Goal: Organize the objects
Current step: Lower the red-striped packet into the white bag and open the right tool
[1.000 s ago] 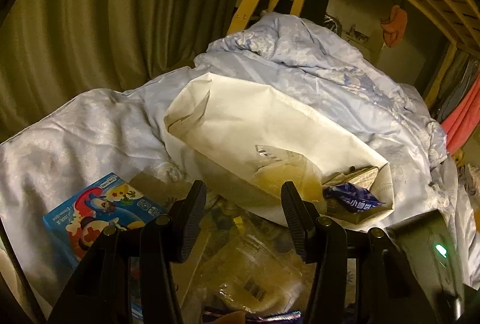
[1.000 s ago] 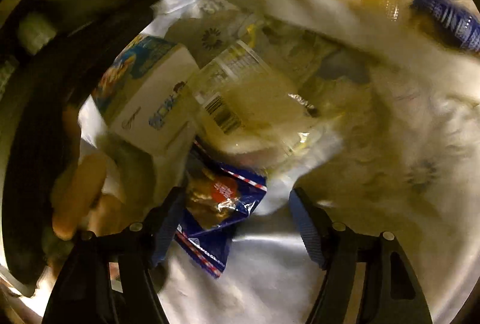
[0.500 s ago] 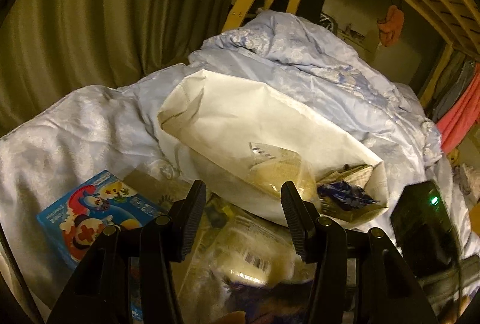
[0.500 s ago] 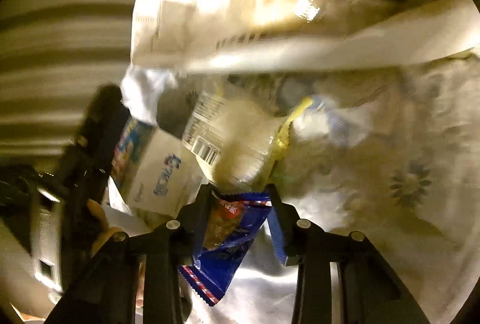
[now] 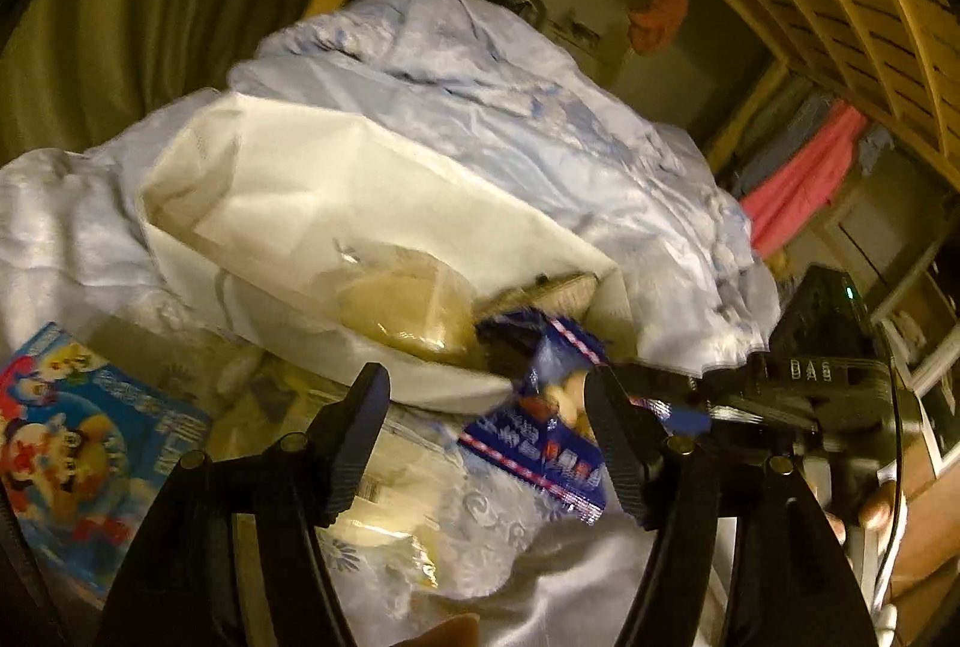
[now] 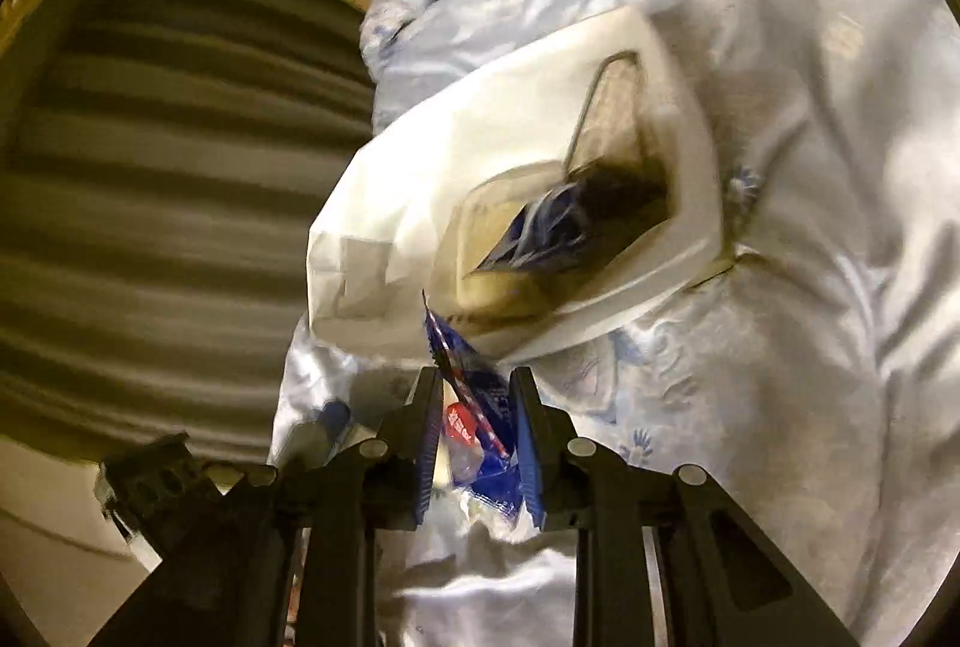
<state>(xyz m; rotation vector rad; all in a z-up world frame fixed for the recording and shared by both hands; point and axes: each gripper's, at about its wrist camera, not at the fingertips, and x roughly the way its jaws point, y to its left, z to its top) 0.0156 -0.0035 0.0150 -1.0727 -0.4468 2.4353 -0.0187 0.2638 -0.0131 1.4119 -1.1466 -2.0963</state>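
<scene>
Right gripper (image 6: 474,431) is closing on a crinkly blue foil snack packet (image 6: 480,443), apparently carrying it just short of the open white paper bag (image 6: 384,227). Left gripper (image 5: 486,431) is opening wide, nothing between its fingers.

Both wrist views look forward and down past each tool, close over the bed; both share the white bag (image 5: 384,203) (image 6: 480,155) ahead.

Left gripper (image 5: 486,407), lower centre: jaws opening, nothing between them. Blue snack packet (image 5: 540,443) at centre right, below white bag (image 5: 336,203).
</scene>
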